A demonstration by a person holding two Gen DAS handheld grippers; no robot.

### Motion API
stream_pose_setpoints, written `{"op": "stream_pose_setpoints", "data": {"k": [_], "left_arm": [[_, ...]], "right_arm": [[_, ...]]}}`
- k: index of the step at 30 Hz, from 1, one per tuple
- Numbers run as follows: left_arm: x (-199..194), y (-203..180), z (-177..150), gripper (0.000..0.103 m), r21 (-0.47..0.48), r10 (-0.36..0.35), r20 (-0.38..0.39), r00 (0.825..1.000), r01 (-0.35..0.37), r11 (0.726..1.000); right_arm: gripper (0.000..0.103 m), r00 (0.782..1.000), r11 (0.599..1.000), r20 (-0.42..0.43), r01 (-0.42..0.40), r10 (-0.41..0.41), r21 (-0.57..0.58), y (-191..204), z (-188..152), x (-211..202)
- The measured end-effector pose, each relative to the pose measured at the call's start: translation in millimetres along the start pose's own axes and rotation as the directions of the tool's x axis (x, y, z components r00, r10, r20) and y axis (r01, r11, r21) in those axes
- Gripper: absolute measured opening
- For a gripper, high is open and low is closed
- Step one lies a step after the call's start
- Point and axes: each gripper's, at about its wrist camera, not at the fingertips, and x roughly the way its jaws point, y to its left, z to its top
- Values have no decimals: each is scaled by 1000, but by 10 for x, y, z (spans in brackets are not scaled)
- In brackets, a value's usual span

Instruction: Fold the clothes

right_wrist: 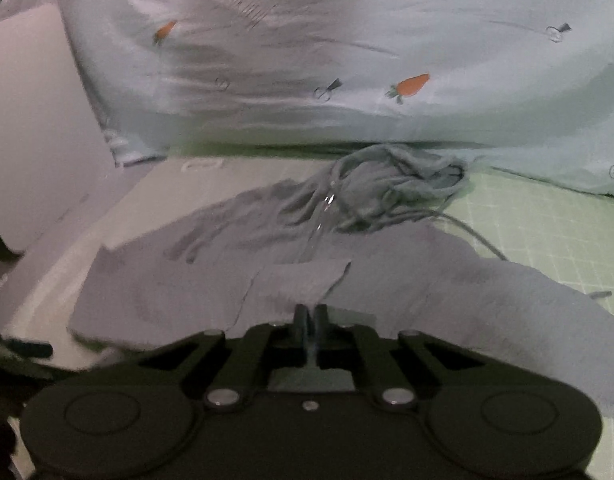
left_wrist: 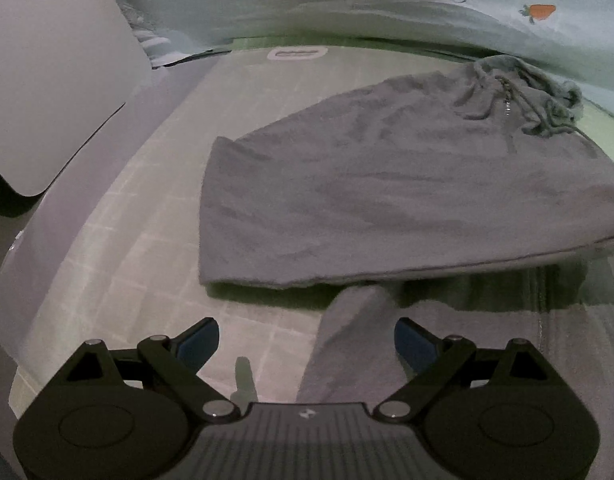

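The right gripper (right_wrist: 311, 314), jaws clamped on the grey hoodie (right_wrist: 307, 276), is drawing a fold; the left gripper (left_wrist: 307, 342), jaws apart, should be pinning the sleeve (left_wrist: 347, 344) flat

Left gripper (left_wrist: 307, 342): black linkage arms; silver pivot screws; blue pads (left_wrist: 199, 344); ribbed grey housing.

Left gripper (left_wrist: 307, 340): jaws spread wide, blue pads (left_wrist: 199, 344) at 9 and 3 o'clock of the frame centre line, nothing between them. Right gripper (right_wrist: 311, 316): fingers closed together at 12 o'clock, pinching a fold of grey cloth (right_wrist: 307, 280).
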Motion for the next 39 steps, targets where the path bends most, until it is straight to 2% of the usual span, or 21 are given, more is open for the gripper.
{"op": "stream_pose_setpoints", "data": {"k": [7,9,14,16,19,23,26,30,31,35,37,39], "left_arm": [[274,-67,181,95,-27,61,-35,998,-62,998],[340,-62,228,101,-42,68,-31,997,-70,997],[460,-73,364,103,-29,85,-4,996,-86,996],[461,-100,358,103,5,96,18,995,-96,995],[458,-100,340,103,14,101,31,994,-102,995],[466,-73,336,103,-5,100,32,994,-100,995],[476,-73,336,103,-14,101,34,994,-101,995],[489,-5,338,103,-54,79,28,997,-77,996],[495,40,334,103,-82,64,19,998,-62,995],[511,185,331,103,-162,29,-12,1000,-30,986],[493,198,338,103,-172,22,-19,1000,-25,985],[443,190,350,102,-177,17,-13,1000,-19,984]], "right_arm": [[3,999,998,40,11,-13,60,-511,136,100],[3,998,995,62,25,-32,101,-712,184,137],[2,989,963,85,97,-122,253,-1213,233,147],[2,977,952,94,159,-189,261,-1338,217,64],[2,944,921,126,261,-306,289,-1566,196,-138],[2,868,833,134,398,-477,385,-1939,112,-436],[2,808,751,96,487,-581,447,-2200,-7,-586],[0,756,678,9,582,-654,448,-2365,-255,-590],[0,750,666,-7,592,-661,453,-2388,-300,-584],[0,753,635,-57,590,-655,500,-2466,-395,-580],[3,770,644,-75,579,-633,500,-2462,-432,-562],[11,797,661,-94,554,-597,506,-2457,-453,-499]]}}
